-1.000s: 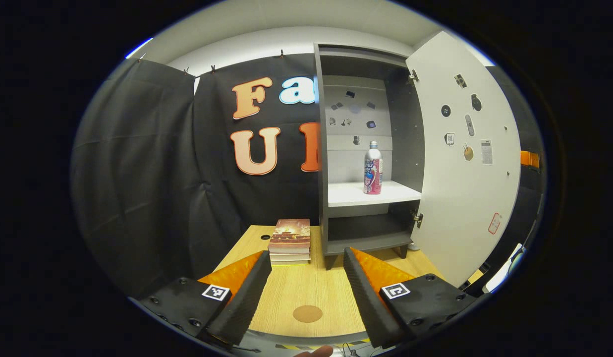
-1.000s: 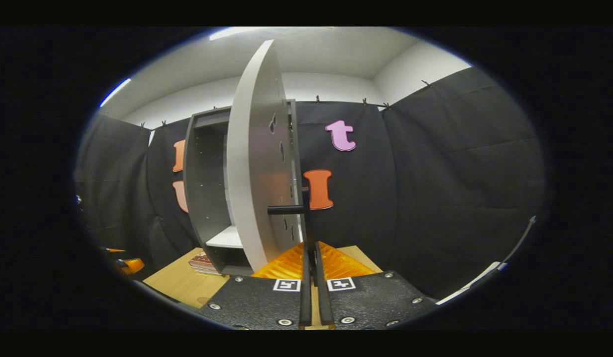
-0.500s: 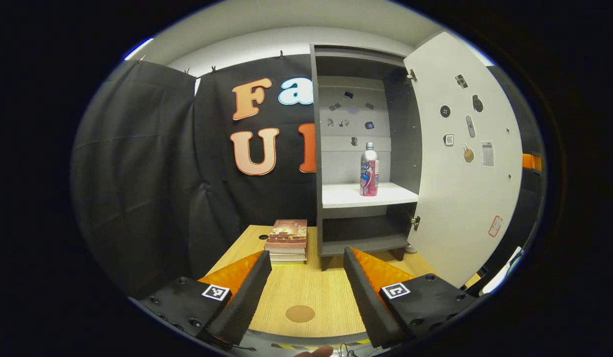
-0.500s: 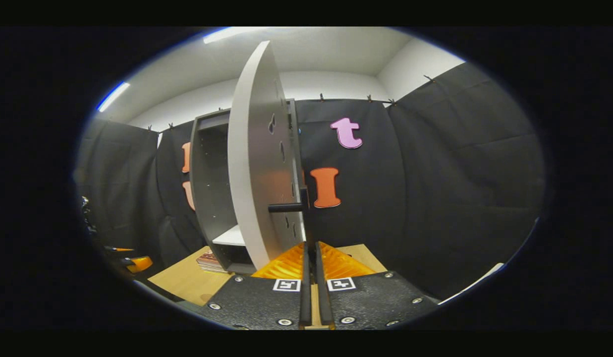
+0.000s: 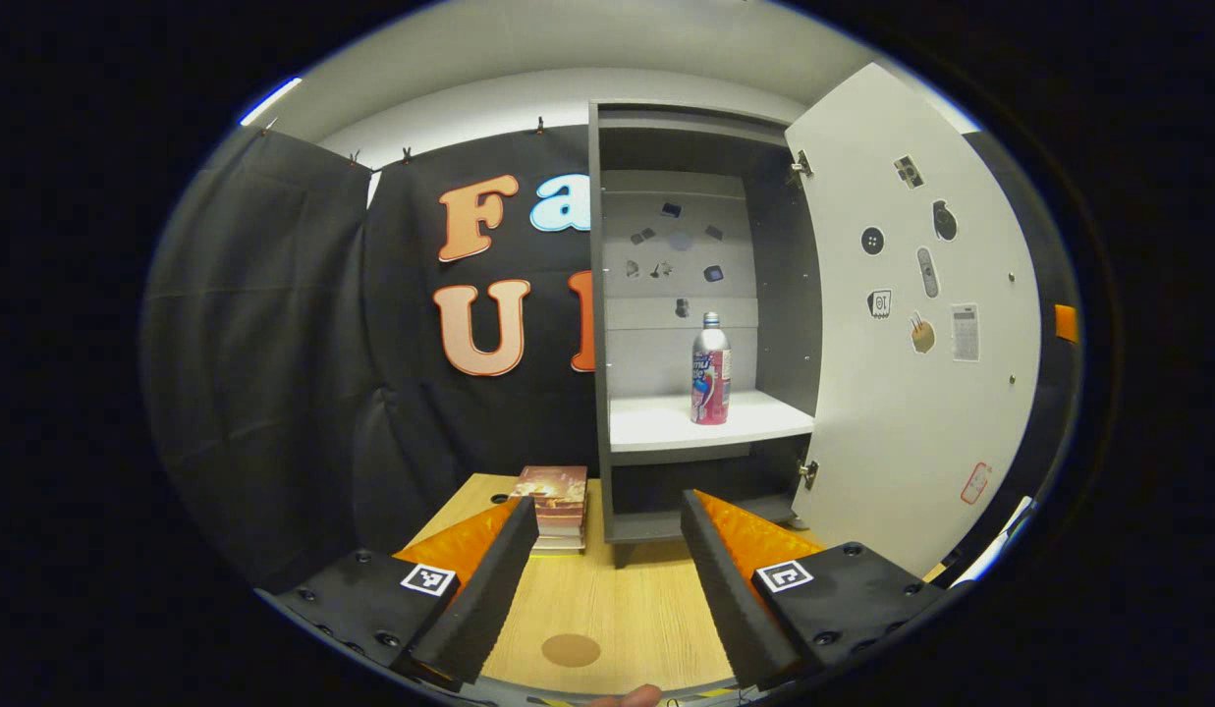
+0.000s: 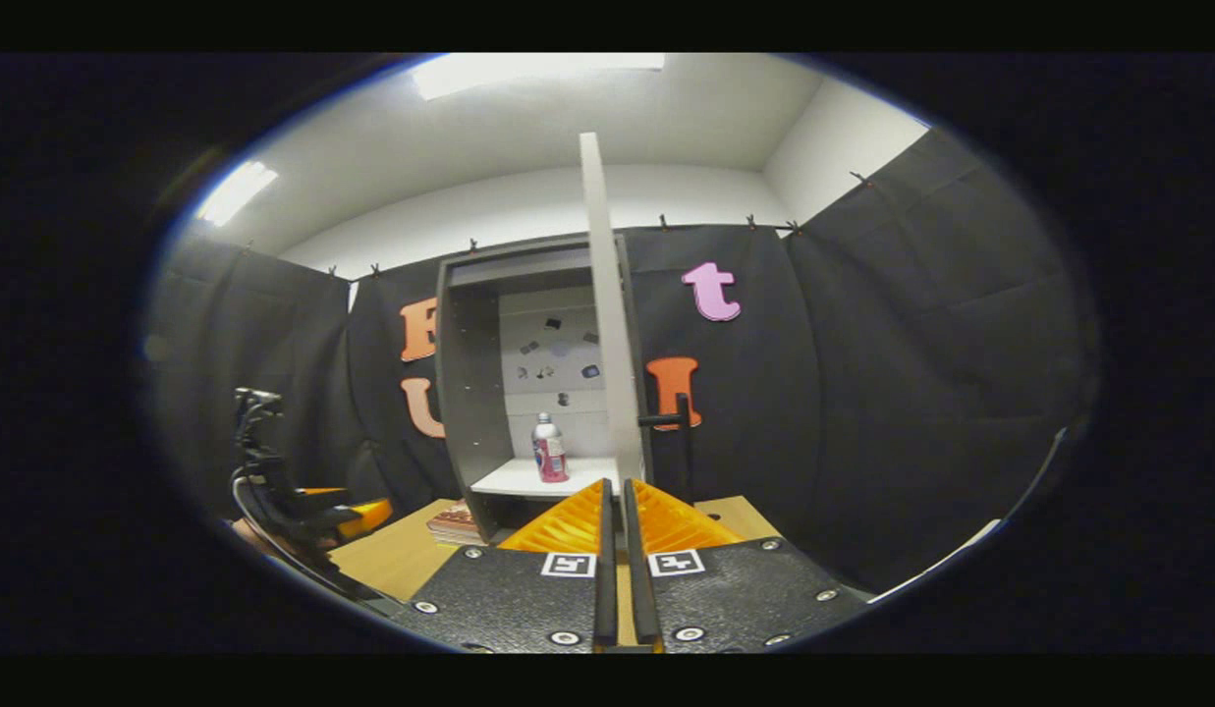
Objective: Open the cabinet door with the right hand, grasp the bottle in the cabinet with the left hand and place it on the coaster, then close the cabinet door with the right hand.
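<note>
**A:** Why is the cabinet door [image 5: 911, 324] swung so far out to the right?

**B:** So the way in is free. In the left gripper view the whole inside of the cabinet [image 5: 607, 324] is open to sight, and the bottle [image 5: 710, 369] stands upright on the white shelf [image 5: 666, 428], towards its right side, apart from the walls. The opening step looks done, judging by how things lie.

**A:** And the right claw [image 6: 617, 501]?

**B:** Its fingers lie together with only a thin slit between them and nothing in it. In the right gripper view it sits just near of the door's edge, which shows almost edge-on, with the dark handle [image 6: 671, 420] to the right of that edge. It is off the handle, I'd say, but close enough to take it for the closing.

**A:** The left claw [image 5: 607, 550] is wide apart. Why?

**B:** To take the bottle, I judge. It is empty, low over the near end of the counter [image 5: 627, 609], well short of the cabinet, and the bottle shows between and above its fingers, so it looks lined up for a straight reach to the far side.

**A:** Where does the bottle go?

**B:** On the round brown coaster [image 5: 571, 649], flat on the counter at the near edge, between the fingers. A stack of books [image 5: 553, 506] lies just left of the cabinet's foot, clear of that path.

**A:** Any risk?

**B:** The bottle is tall and narrow; a knock from one finger could tip it.
</note>
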